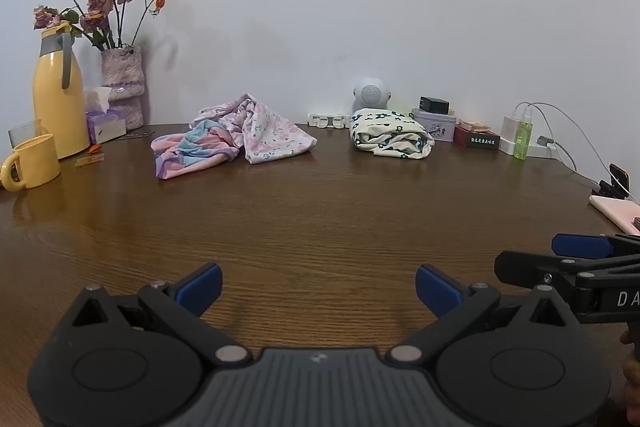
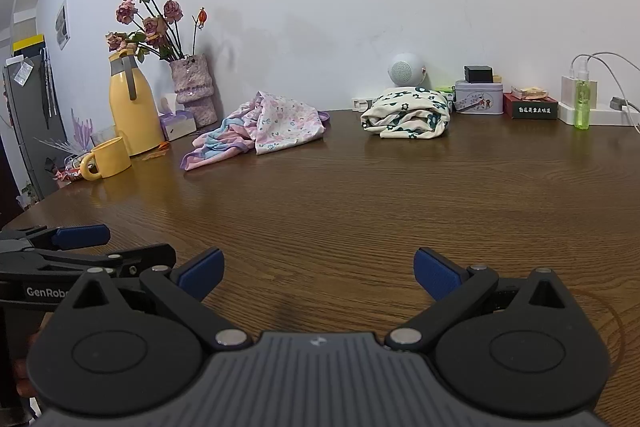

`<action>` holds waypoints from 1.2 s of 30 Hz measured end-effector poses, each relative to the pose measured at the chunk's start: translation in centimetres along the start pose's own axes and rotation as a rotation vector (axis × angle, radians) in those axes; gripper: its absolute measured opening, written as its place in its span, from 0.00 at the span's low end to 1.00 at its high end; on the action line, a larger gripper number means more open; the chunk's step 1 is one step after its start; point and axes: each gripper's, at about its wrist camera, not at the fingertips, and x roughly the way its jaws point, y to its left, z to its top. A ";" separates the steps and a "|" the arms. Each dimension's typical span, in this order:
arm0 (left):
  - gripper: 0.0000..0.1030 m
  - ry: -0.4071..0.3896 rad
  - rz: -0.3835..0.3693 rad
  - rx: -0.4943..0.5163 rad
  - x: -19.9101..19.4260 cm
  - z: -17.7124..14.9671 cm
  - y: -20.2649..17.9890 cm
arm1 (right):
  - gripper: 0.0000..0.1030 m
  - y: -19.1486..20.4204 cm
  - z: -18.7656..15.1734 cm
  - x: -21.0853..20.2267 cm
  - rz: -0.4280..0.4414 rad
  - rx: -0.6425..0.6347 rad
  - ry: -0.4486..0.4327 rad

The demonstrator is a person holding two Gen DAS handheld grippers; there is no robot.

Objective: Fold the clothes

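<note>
A crumpled heap of pink, blue and floral clothes (image 1: 232, 137) (image 2: 260, 127) lies at the back left of the brown wooden table (image 1: 320, 219) (image 2: 360, 195). A folded cream garment with dark flowers (image 1: 390, 139) (image 2: 406, 113) rests at the back, right of the heap. My left gripper (image 1: 318, 289) hovers open over the near table, far from both, holding nothing. My right gripper (image 2: 318, 273) is open and empty too, beside the left one. Each gripper shows side-on in the other's view: the right gripper (image 1: 568, 255), the left gripper (image 2: 80, 243).
At the back left stand a yellow jug (image 1: 58, 95), a yellow mug (image 1: 32, 163), a tissue box (image 1: 104, 121) and a vase of dried roses (image 1: 122, 87). A white speaker (image 1: 370, 93), tins, a green spray bottle (image 1: 522, 137) and charger cables line the back right.
</note>
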 end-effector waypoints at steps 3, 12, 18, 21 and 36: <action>1.00 0.000 -0.002 -0.001 0.0 -0.1 0.0 | 1.00 0.0 0.0 0.0 0.000 0.000 0.000; 1.00 -0.001 0.001 -0.001 -0.1 -0.1 -0.1 | 1.00 0.0 0.0 0.0 0.000 0.001 0.000; 1.00 0.002 0.005 -0.003 0.0 -0.2 -0.1 | 1.00 0.1 0.0 0.0 0.000 0.002 0.001; 1.00 0.002 0.005 -0.006 0.0 -0.2 -0.1 | 1.00 0.1 0.0 0.1 0.001 0.002 0.001; 1.00 -0.008 0.005 -0.006 -0.2 -0.2 -0.1 | 1.00 0.0 0.0 0.1 0.002 0.003 0.003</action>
